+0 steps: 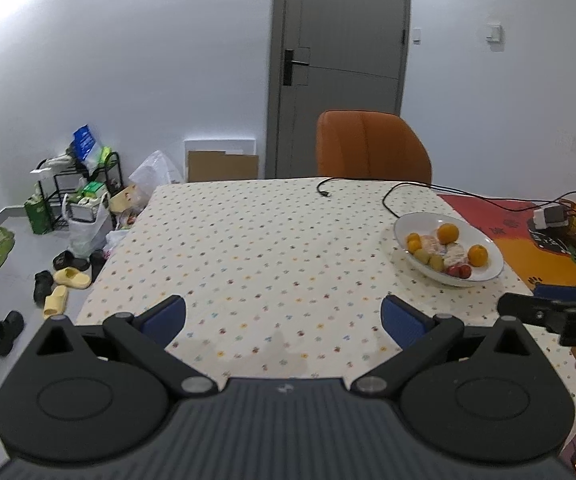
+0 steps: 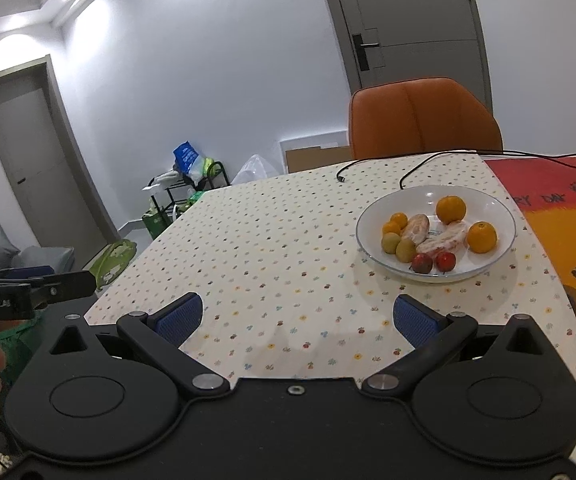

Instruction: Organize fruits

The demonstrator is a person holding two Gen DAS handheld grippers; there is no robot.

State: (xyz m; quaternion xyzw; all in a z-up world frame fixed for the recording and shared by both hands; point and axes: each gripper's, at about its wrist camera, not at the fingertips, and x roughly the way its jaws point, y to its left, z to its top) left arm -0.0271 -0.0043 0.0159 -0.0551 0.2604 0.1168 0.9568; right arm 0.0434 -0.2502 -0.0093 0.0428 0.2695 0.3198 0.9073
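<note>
A white bowl point(image 2: 496, 208) point(image 1: 404, 224) stands on the dotted tablecloth, right of centre. It holds several fruits: oranges point(image 2: 451, 209) point(image 1: 447, 233), two green fruits point(image 2: 406, 250), two small red ones point(image 2: 445, 261), and pale peeled pieces point(image 2: 416, 227). My right gripper point(image 2: 298, 318) is open and empty above the table's near edge, short of the bowl. My left gripper point(image 1: 283, 318) is open and empty too, well left of the bowl. Each gripper shows at the side of the other's view.
An orange chair point(image 1: 372, 146) stands at the table's far side. Black cables point(image 1: 416, 192) lie behind the bowl. A red and orange mat point(image 2: 568, 216) covers the table's right part. On the floor to the left are a rack, bags point(image 1: 83, 224) and slippers point(image 1: 69, 278).
</note>
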